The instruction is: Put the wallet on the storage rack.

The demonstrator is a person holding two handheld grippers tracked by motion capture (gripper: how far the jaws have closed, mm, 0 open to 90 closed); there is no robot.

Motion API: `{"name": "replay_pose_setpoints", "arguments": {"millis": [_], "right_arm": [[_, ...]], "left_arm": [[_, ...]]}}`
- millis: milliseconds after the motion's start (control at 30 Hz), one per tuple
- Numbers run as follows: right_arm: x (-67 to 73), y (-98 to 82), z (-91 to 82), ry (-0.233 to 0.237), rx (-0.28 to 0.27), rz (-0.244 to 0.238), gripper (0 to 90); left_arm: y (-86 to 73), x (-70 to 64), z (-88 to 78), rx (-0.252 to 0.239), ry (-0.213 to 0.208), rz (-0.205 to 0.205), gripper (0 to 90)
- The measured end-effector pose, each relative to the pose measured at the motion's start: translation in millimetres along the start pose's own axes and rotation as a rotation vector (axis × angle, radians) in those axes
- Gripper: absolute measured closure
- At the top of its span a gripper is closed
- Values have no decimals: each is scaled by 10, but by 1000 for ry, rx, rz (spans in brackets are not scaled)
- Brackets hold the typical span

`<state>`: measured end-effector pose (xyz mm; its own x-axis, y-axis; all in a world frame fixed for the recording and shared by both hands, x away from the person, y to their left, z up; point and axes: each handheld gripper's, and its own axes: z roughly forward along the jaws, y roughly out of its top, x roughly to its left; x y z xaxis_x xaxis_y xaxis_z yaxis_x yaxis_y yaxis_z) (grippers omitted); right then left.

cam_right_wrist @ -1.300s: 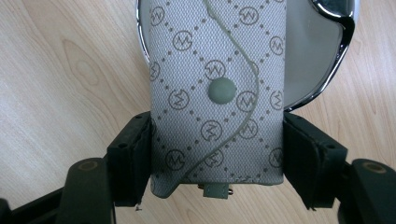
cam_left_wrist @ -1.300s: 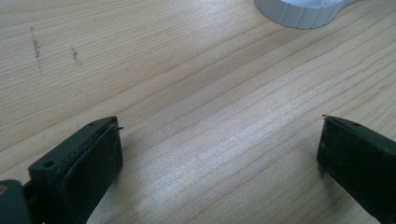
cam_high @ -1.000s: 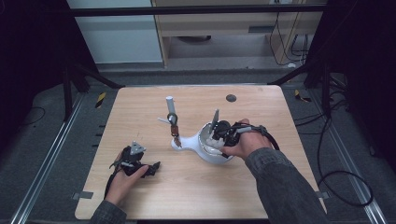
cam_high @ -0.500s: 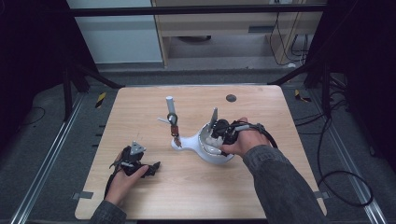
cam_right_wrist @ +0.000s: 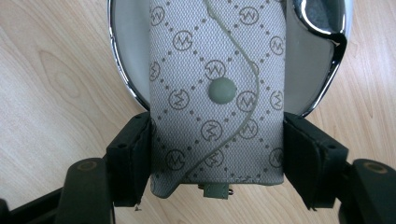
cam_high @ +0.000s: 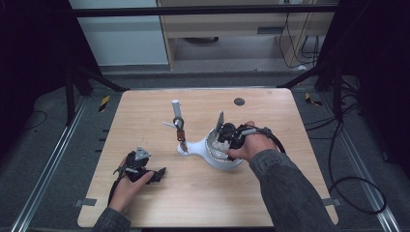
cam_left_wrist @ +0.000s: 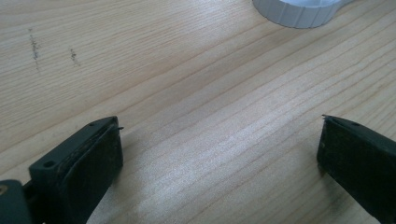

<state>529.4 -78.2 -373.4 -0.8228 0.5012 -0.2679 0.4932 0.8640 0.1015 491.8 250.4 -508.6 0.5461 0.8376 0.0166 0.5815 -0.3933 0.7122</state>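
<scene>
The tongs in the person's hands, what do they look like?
Both tongs are black. The left tongs have flat, textured black pads and a grey three-cornered plate on top. The right tongs trail a black cable. The sleeves are dark grey.

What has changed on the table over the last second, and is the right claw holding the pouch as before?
Almost nothing. The right claw stays shut on the grey patterned fabric pouch with a snap button, held over the white dish with a chrome rim; the right hand edged only slightly. The left claw still rests open on the pale wooden table, holding nothing. The small stand with a white post has not moved.
</scene>
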Motion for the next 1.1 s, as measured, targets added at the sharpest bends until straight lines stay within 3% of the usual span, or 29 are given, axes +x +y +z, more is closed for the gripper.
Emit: {"name": "replay_pose_setpoints", "arguments": {"millis": [1100], "right_arm": [[4,116,119,-7,18,-18,306]], "left_arm": [[1,-3,0,0,-5,4,0]]}}
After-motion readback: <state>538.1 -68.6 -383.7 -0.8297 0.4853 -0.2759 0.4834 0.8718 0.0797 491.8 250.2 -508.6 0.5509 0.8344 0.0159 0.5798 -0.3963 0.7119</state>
